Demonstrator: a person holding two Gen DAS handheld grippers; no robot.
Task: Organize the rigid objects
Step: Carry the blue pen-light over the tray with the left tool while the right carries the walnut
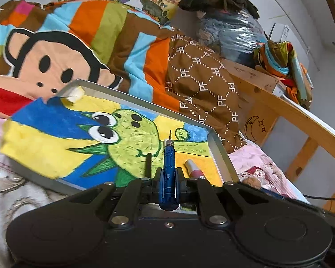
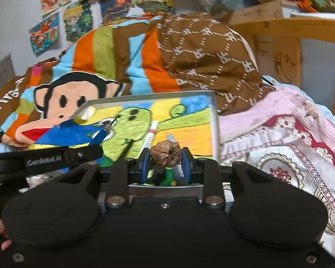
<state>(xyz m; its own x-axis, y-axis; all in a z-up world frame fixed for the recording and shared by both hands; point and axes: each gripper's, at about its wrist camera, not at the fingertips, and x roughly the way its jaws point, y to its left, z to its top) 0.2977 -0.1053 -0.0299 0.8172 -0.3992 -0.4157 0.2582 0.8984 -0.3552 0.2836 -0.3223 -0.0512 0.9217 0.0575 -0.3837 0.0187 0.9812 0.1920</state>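
Note:
My left gripper (image 1: 169, 174) is shut on a blue precision screwdriver (image 1: 168, 167) whose tip points out over the metal tray (image 1: 221, 151). The tray is lined with a drawing of a green cartoon creature. A black pen (image 1: 148, 164) and a white-and-pink marker (image 1: 195, 169) lie in it near the gripper. My right gripper (image 2: 165, 159) is shut on a brown walnut (image 2: 165, 153) above the tray's (image 2: 215, 120) near edge. From the right wrist view the blue screwdriver (image 2: 99, 136) shows at left, the white marker (image 2: 151, 134) in the tray, and a green object (image 2: 167, 177) below the walnut.
A white-yellow lump (image 1: 74, 95) sits at the tray's far corner. A striped monkey-print blanket (image 1: 55, 53) and brown patterned bedding (image 1: 203, 84) lie behind. A wooden bed frame (image 1: 301, 116) runs at right, with piled clothes (image 1: 281, 62). Pink embroidered cover (image 2: 290, 138) spreads right of the tray.

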